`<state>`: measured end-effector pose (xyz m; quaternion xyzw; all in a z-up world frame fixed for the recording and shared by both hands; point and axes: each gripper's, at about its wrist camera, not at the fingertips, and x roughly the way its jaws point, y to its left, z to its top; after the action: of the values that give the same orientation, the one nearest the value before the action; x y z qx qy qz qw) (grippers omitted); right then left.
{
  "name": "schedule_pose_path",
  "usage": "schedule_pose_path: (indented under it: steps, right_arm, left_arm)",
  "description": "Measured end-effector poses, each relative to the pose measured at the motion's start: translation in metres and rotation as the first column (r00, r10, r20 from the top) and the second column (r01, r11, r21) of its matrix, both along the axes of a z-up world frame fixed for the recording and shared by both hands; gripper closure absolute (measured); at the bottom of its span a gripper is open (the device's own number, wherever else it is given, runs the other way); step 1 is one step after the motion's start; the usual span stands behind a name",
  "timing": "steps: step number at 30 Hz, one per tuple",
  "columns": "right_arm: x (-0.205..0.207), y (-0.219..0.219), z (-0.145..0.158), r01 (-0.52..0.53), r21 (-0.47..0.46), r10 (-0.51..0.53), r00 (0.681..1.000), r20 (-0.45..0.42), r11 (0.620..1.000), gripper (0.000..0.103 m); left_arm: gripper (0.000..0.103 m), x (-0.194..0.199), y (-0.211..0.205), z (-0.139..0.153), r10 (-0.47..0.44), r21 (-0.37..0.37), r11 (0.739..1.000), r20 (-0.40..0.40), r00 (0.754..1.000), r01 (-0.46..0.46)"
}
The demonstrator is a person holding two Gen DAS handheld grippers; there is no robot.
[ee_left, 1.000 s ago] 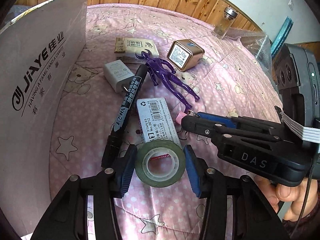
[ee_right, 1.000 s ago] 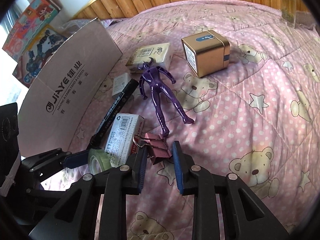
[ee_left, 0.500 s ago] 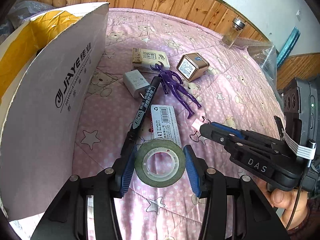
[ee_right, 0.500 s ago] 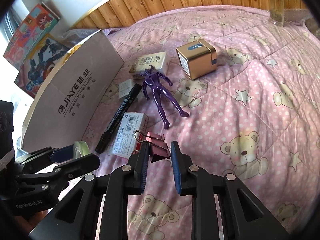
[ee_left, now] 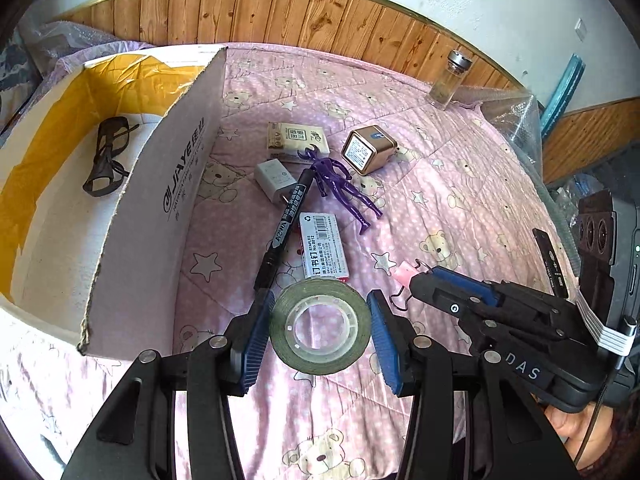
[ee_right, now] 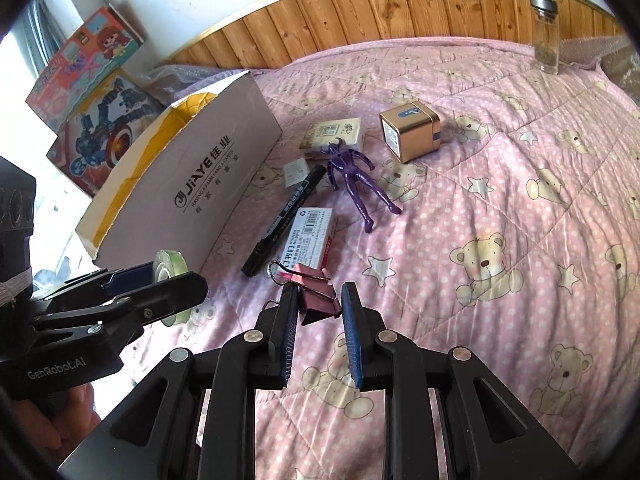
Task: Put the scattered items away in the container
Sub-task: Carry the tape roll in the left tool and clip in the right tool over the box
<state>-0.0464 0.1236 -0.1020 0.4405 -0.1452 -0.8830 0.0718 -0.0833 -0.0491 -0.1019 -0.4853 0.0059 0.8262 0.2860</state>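
Left wrist view: left gripper (ee_left: 320, 334) is gripping the tape roll (ee_left: 320, 334) at lower centre; right gripper (ee_right: 318, 312) is clamping the pink binder clip (ee_right: 316, 296).

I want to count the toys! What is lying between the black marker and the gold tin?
The purple figure lies between the black marker and the gold tin, touching neither tin nor marker's body clearly. The right wrist view shows this best.

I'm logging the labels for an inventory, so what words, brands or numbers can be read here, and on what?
"JiAYE" and "HAVING A FAMILY AND A CAREER": side of the cardboard box.
"AOWA": black marker.
"STAPLES No.0012": staples box.
"DAS": right gripper body.
"GenRobot.AI": left gripper body.
Chinese characters on the cardboard box, black marker and staples box, and the labels on the gold tin and tissue pack, are too small to read.
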Motion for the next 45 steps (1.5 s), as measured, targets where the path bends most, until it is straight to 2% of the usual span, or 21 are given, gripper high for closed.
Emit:
schedule_pose_path:
  steps: [10, 17, 22, 30, 45]
  right_arm:
    - [0.025, -0.025, 0.032, -0.032, 0.023, 0.034, 0.997, -0.069, 0.999, 0.08]
    - [0.036, -0.046, 0.054, -0.072, 0.051, 0.078, 0.99, -0.113, 0.996, 0.08]
    - [0.039, -0.061, 0.07, -0.104, 0.077, 0.115, 0.983, -0.141, 0.992, 0.08]
    - [0.035, -0.086, 0.096, -0.158, 0.107, 0.176, 0.967, -0.186, 0.982, 0.08]
    - [0.003, -0.131, 0.123, -0.261, 0.143, 0.288, 0.934, -0.211, 0.955, 0.08]
  left_arm:
    - [0.054, 0.02, -0.024, 0.032, 0.034, 0.052, 0.998, -0.057, 0.998, -0.031]
    - [0.054, 0.027, -0.038, 0.045, 0.072, 0.021, 0.997, -0.084, 0.994, -0.071]
    - [0.054, 0.032, -0.046, 0.058, 0.083, 0.027, 0.996, -0.11, 0.991, -0.08]
    - [0.054, 0.03, -0.067, 0.079, 0.106, 0.066, 0.993, -0.137, 0.985, -0.097]
    - [0.054, -0.005, -0.13, 0.089, 0.218, 0.108, 0.973, -0.122, 0.968, -0.206]
